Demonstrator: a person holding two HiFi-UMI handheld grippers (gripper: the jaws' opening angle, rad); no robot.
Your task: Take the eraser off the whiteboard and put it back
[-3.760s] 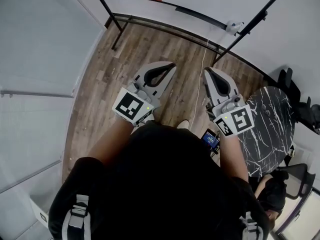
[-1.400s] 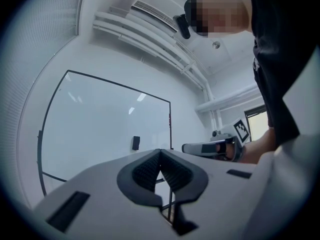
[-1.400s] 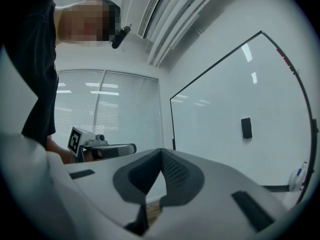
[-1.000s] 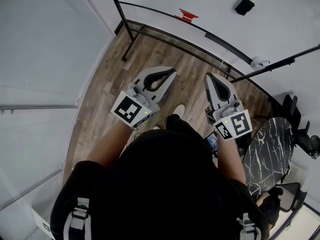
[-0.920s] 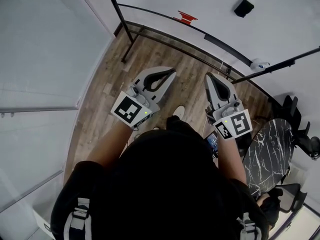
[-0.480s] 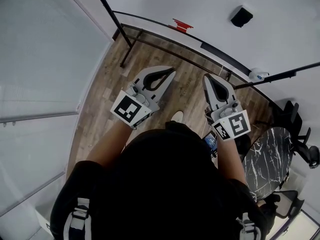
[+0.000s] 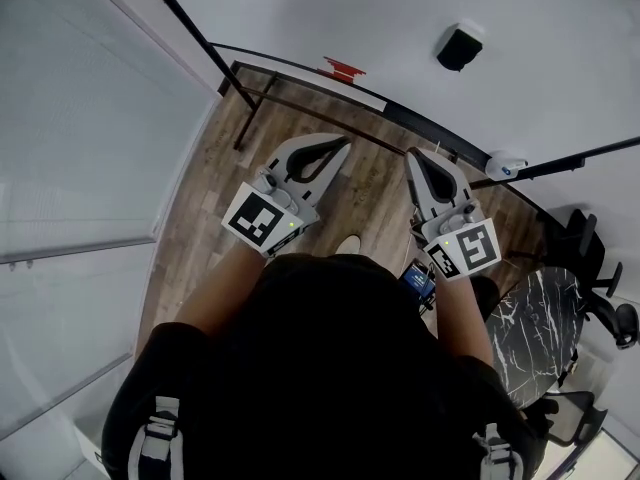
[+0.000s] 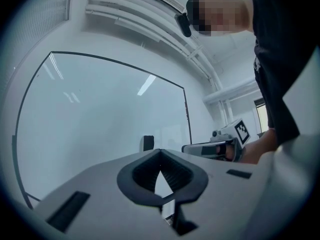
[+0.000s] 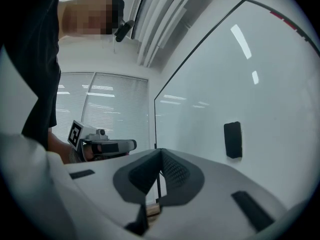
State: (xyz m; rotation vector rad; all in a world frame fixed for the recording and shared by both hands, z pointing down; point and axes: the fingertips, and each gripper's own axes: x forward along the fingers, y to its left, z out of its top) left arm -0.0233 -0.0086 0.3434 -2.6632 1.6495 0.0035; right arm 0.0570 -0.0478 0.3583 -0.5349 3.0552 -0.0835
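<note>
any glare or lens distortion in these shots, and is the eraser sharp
Head view: strong fisheye, the whiteboard edge bows into a curve; the eraser is sharp, with no glare. Left gripper view: dark rounded corners, ceiling-light streaks reflected on the board, eraser small but clear. Right gripper view: same dark corners, bright streaks high on the board, eraser crisp.

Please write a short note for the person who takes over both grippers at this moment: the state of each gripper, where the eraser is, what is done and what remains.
Left gripper: jaws together, nothing between them, pointing toward the whiteboard.
Right gripper: jaws together, empty, beside the left one.
Eraser: black, stuck on the whiteboard, ahead and to the right of both grippers; nothing touches it.
Done: none of the task; the eraser is not yet taken off.
Left: reach the board, open one gripper's jaws, take the eraser off, then put it back on the board.
</note>
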